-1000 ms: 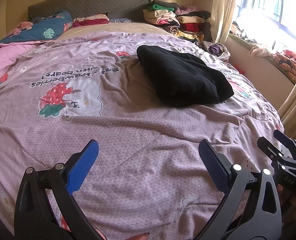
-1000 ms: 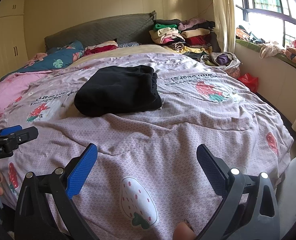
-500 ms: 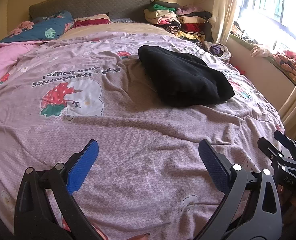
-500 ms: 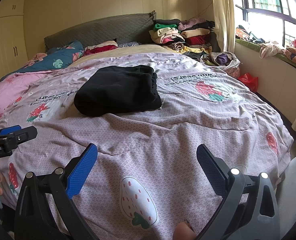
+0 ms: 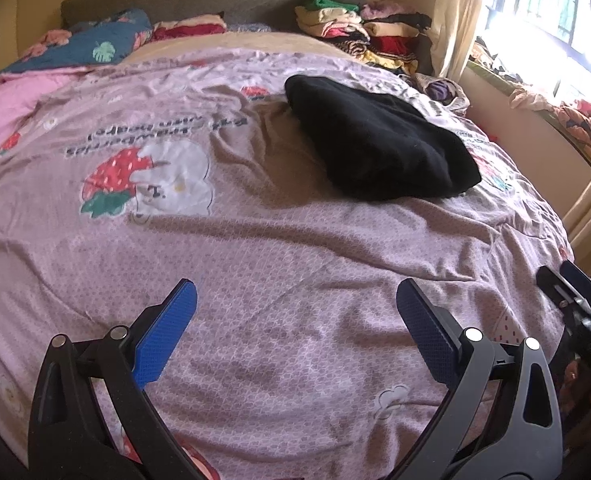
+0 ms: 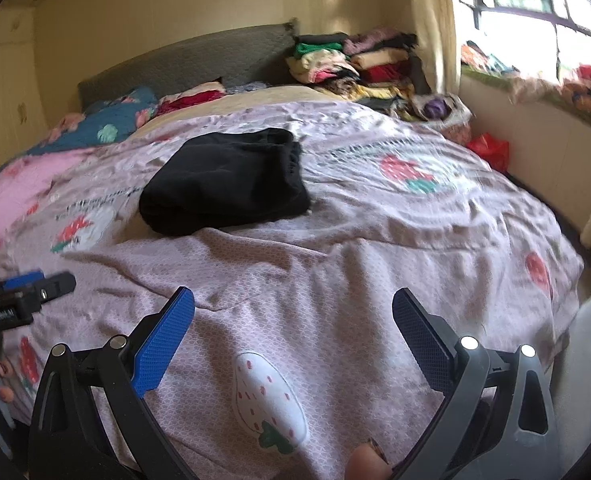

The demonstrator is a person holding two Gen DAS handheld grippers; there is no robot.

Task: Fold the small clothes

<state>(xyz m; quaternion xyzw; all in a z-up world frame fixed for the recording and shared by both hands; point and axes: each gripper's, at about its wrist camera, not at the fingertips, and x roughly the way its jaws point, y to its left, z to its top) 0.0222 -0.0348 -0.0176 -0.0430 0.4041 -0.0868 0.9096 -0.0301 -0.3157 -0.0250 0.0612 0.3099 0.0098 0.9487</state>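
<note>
A black garment (image 5: 379, 140) was seen lying already folded into a thick bundle on the lilac strawberry-print bedspread (image 5: 255, 264), well apart from both grippers. The left gripper (image 5: 295, 300) and the right gripper (image 6: 293, 304) were held low over the near edge of the bed, each with jaws spread wide and nothing gripped. This piece was judged finished. A stack of folded clothes (image 6: 347, 64) was piled by the headboard; what was left to fold could not be told.
</note>
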